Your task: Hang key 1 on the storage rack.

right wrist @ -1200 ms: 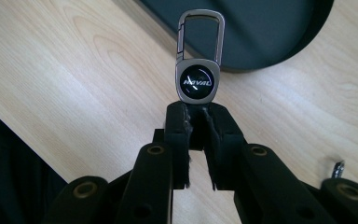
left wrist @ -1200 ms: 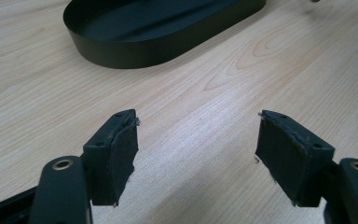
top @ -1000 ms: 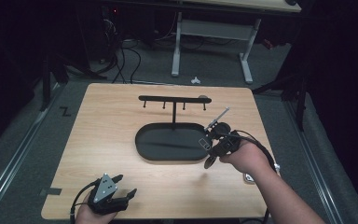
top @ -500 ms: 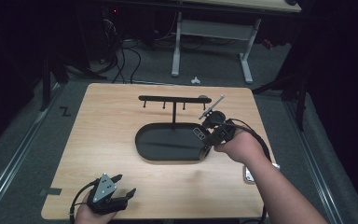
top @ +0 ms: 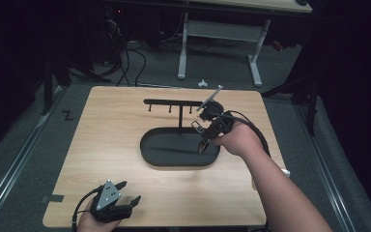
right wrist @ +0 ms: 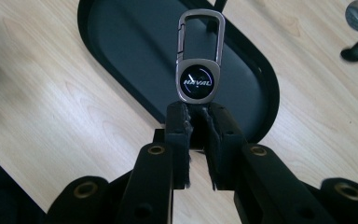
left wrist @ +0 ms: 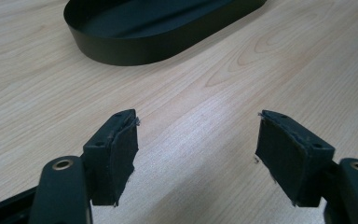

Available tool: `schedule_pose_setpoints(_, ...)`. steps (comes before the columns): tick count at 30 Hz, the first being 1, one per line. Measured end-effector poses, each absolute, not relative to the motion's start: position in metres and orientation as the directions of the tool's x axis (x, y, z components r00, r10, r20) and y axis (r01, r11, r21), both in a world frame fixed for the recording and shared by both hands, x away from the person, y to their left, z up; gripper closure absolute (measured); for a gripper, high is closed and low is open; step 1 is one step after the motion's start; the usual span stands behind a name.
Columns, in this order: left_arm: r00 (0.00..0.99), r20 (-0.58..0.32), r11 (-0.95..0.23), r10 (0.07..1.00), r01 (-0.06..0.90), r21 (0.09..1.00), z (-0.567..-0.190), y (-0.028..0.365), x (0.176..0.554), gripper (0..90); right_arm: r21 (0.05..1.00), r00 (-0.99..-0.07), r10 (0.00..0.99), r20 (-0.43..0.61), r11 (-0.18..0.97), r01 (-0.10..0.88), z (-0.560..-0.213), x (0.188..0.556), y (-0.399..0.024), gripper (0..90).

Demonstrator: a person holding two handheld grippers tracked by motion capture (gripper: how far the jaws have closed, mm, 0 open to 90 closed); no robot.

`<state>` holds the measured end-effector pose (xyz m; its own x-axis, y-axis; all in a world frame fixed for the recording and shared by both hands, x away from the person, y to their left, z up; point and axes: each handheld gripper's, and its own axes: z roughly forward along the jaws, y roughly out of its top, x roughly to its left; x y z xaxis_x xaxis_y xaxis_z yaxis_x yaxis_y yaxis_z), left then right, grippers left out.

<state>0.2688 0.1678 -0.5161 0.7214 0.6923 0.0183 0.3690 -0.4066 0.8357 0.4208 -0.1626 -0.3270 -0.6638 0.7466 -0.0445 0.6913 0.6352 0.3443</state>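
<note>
Keychain carabiner (right wrist: 199,56) clamped by its lower end in right tool (right wrist: 197,112) above black tray (right wrist: 121,60); left tool (left wrist: 196,140) gapes empty over counter (left wrist: 205,93).

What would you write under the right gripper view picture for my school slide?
Right gripper pinches a metal key clip marked HAVAL above the black oval tray.

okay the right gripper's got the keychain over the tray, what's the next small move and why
Probably carry the keychain up toward the rack and line its clip with a peg. The right gripper pinches its lower end, clip loop free, above the tray.
</note>
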Motion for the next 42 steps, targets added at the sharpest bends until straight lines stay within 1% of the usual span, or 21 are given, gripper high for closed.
schedule_pose_setpoints(12,0.723,0.019,-0.406,0.691,0.366,0.837,-0.516,0.169,0.268,29.6,0.36,-0.645,0.761,-0.063,0.62,0.697,-0.319,0.446,-0.153,80.2)
schedule_pose_setpoints(20,0.721,0.018,-0.403,0.692,0.365,0.839,-0.516,0.17,0.268,29.7,0.377,-0.615,0.787,-0.054,0.586,0.717,-0.316,0.457,-0.15,80.2)
schedule_pose_setpoints(27,0.724,0.015,-0.407,0.689,0.37,0.835,-0.516,0.17,0.268,29.7,0.374,-0.613,0.788,-0.054,0.585,0.72,-0.325,0.464,-0.148,80.2)
schedule_pose_setpoints(31,0.726,0.015,-0.409,0.687,0.37,0.834,-0.517,0.169,0.268,29.6,0.355,-0.608,0.792,-0.057,0.585,0.729,-0.335,0.467,-0.147,80.2)
schedule_pose_setpoints(42,0.73,0.018,-0.42,0.684,0.373,0.828,-0.518,0.169,0.268,29.6,0.365,-0.581,0.811,-0.07,0.563,0.742,-0.347,0.477,-0.142,80.1)
